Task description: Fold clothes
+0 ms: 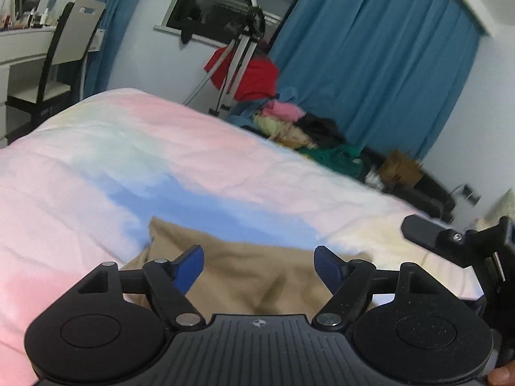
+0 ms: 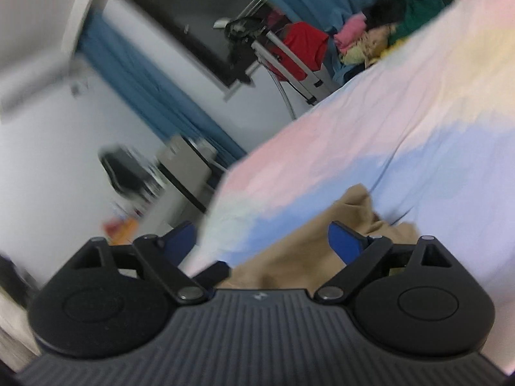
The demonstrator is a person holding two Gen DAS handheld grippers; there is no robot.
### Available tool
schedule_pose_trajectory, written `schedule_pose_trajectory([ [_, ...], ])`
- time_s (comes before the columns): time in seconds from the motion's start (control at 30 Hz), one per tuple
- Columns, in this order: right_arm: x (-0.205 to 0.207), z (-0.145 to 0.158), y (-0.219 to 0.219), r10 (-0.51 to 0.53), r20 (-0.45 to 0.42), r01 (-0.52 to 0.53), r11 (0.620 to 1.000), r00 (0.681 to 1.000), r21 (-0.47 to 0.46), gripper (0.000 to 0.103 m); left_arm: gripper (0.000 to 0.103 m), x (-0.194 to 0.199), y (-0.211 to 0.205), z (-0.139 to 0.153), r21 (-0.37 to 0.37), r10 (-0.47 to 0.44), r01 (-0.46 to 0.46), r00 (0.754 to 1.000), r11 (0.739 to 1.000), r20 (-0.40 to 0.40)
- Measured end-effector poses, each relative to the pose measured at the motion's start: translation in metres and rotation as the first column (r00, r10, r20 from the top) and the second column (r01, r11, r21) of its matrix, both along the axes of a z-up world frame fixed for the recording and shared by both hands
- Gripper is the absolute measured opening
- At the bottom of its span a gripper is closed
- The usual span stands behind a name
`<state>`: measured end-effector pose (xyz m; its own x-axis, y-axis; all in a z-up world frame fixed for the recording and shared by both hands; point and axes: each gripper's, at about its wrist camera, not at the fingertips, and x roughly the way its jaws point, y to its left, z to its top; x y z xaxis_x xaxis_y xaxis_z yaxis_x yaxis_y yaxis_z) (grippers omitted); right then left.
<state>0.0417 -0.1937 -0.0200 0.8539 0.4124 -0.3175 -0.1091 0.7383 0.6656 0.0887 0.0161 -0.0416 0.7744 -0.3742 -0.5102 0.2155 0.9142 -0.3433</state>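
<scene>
- Left tongs spread wide, blue pads well apart, nothing between them; they hang over the tan garment.
- Tan garment lies rumpled on the bed, near edge of the left wrist view, partly hidden under the tongs body; cannot tell what kind of clothing it is.
- Bed cover is pastel: pink, white, pale green, blue patch just beyond the garment.
- Right tongs also wide, blue pads apart, gripping nothing; tan garment sits under and between them, a corner poking up past the right pad.
- Right wrist view is tilted and motion-blurred, bed runs diagonally.
- Right tongs' black frame shows at right edge of the left view, beside the garment.
- Far side of bed: pile of clothes, pink, yellowish, black, green.
- Red cloth draped by a metal stand, under the dark window.
- Blue curtains either side of window.
- Chair and white counter at far left, small items on it, too small to tell.
- Cardboard box on floor past the bed, blurry.
</scene>
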Motion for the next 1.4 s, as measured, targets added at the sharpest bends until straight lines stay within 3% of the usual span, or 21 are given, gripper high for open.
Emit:
schedule_pose_trajectory([
  [0.03, 0.002, -0.001, 0.006, 0.007, -0.016, -0.008, 0.997, 1.000, -0.078, 0.061, 0.077, 0.000, -0.003, -0.004, 0.034, -0.007, 0.007, 1.000, 0.999, -0.014],
  [0.07, 0.006, -0.003, 0.011, 0.008, -0.031, -0.013, 0.989, 0.999, -0.145, 0.060, 0.077, 0.002, -0.007, -0.009, 0.076, -0.036, 0.038, 0.999, 0.996, -0.038],
  [0.17, 0.022, -0.019, 0.026, 0.006, -0.069, -0.027, 0.952, 0.998, -0.305, 0.043, 0.073, 0.000, -0.014, -0.022, 0.187, -0.072, 0.079, 0.996, 0.979, -0.042],
  [0.2, 0.030, -0.024, 0.029, 0.010, -0.095, -0.039, 0.950, 0.995, -0.310, 0.040, 0.073, 0.000, -0.018, -0.024, 0.214, -0.084, 0.091, 0.996, 0.973, -0.042],
  [0.33, 0.051, -0.035, 0.039, 0.005, -0.124, -0.051, 0.927, 0.992, -0.370, 0.037, 0.073, 0.006, -0.026, -0.031, 0.261, -0.086, 0.095, 0.995, 0.961, -0.046],
  [0.5, 0.040, -0.036, 0.040, 0.009, -0.120, -0.057, 0.914, 0.993, -0.402, 0.037, 0.073, 0.005, -0.028, -0.035, 0.278, -0.086, 0.094, 0.995, 0.956, -0.041],
  [0.87, -0.029, -0.013, 0.057, 0.044, -0.113, -0.095, 0.860, 0.993, -0.501, 0.040, 0.073, -0.058, -0.010, 0.004, 0.239, -0.081, 0.075, 0.997, 0.968, 0.015],
  [1.1, -0.016, -0.034, 0.057, 0.045, -0.203, -0.142, 0.856, 0.978, -0.497, 0.039, 0.076, -0.053, -0.013, -0.019, 0.284, -0.051, 0.069, 0.996, 0.956, -0.072],
  [1.27, -0.019, -0.035, 0.058, 0.046, -0.204, -0.145, 0.850, 0.978, -0.506, 0.039, 0.074, -0.067, -0.011, -0.008, 0.245, -0.046, 0.061, 0.997, 0.968, -0.067],
  [1.4, -0.020, -0.035, 0.058, 0.043, -0.206, -0.144, 0.852, 0.978, -0.503, 0.039, 0.076, -0.089, -0.005, 0.005, 0.153, -0.072, 0.086, 0.993, 0.984, -0.095],
])
